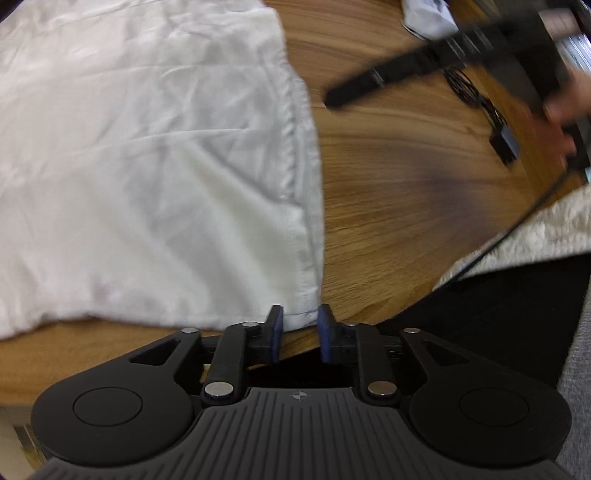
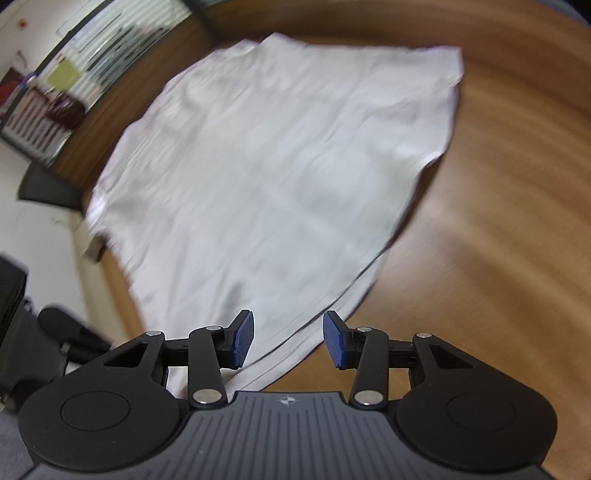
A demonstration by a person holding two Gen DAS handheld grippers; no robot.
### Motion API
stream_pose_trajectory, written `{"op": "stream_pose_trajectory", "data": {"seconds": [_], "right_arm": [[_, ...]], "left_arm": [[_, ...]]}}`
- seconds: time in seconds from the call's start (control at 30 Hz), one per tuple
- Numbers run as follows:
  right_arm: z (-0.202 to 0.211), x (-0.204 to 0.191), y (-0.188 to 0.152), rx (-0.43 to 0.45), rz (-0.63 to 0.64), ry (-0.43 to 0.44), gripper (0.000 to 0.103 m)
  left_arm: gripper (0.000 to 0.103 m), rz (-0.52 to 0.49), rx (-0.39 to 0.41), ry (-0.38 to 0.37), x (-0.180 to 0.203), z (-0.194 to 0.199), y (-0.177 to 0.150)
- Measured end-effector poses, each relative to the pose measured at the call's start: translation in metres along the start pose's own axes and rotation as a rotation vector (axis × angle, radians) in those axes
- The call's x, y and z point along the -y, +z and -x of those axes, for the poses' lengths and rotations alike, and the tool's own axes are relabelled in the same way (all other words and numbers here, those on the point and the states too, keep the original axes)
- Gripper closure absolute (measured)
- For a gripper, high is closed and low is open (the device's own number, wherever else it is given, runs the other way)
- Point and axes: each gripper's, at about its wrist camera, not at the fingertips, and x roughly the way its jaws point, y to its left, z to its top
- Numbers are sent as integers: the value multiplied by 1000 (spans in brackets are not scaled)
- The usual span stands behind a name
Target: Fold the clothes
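white garment [image 1: 147, 166] blurred on wooden table [image 1: 388, 184], left tongs [image 1: 300, 332] apart, right tongs [image 2: 288, 339] apart

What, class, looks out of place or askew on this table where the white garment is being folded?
A black cable with a small plug lies loose on the wooden table, beyond the white garment. A crumpled pale cloth sits at the far edge. The garment is wrinkled and its layered hem edges do not line up.
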Motion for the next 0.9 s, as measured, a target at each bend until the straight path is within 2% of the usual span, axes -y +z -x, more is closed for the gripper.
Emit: {"op": "stream_pose_trajectory", "data": {"seconds": [0.1,0.17,0.33,0.57,0.73,0.8,0.9], "right_arm": [[-9,-13,-11,-38,-10,40,55],[-16,-20,-18,-49,-39,55,55],[-17,-13,-18,25,-106,-31,55],[-4,27,15,131,-136,-176,55],[-9,60,44,173,-167,-209,56],[-14,68,54,182,-168,-209,56],[-20,73,66,193,-169,-210,56]], "left_arm": [[76,44,27,41,-10,10,-4],[75,33,46,72,-11,16,-3],[68,-29,57,94,0,14,4],[62,-82,72,115,26,-9,7],[61,-118,77,199,39,-21,7],[61,-131,88,259,45,-24,9],[61,-123,90,294,47,-29,10]]}}
